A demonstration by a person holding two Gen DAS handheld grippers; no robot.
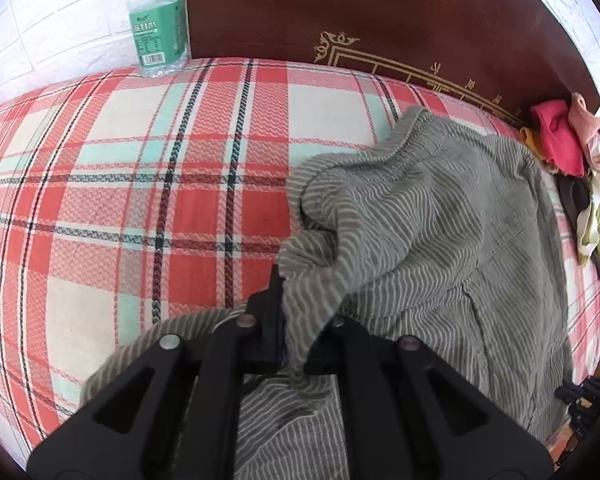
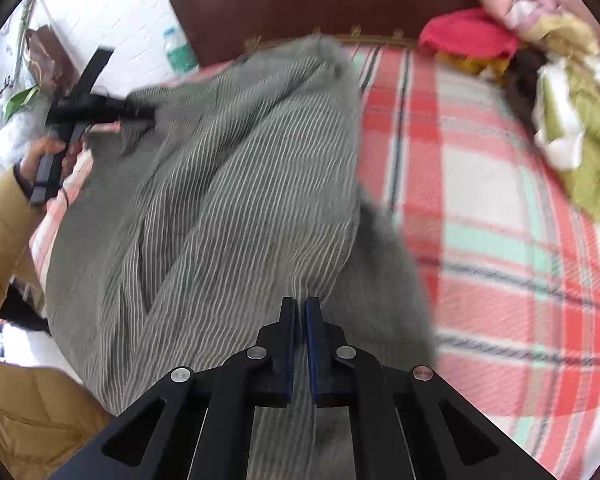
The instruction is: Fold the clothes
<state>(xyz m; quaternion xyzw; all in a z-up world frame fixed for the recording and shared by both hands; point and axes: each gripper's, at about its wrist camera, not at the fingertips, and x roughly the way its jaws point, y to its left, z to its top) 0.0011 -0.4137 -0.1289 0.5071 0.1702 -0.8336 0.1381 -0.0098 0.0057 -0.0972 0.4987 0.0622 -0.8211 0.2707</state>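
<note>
A grey striped garment lies crumpled on the plaid bed cover. My left gripper is shut on an edge of the garment, and the cloth drapes over its right finger. In the right wrist view my right gripper is shut on a lower edge of the same garment, which stretches away toward the left gripper at the far left.
A water bottle stands at the bed's far left corner by the dark wooden headboard. A pile of coloured clothes lies at the far right of the bed. The person's tan sleeve is at the left.
</note>
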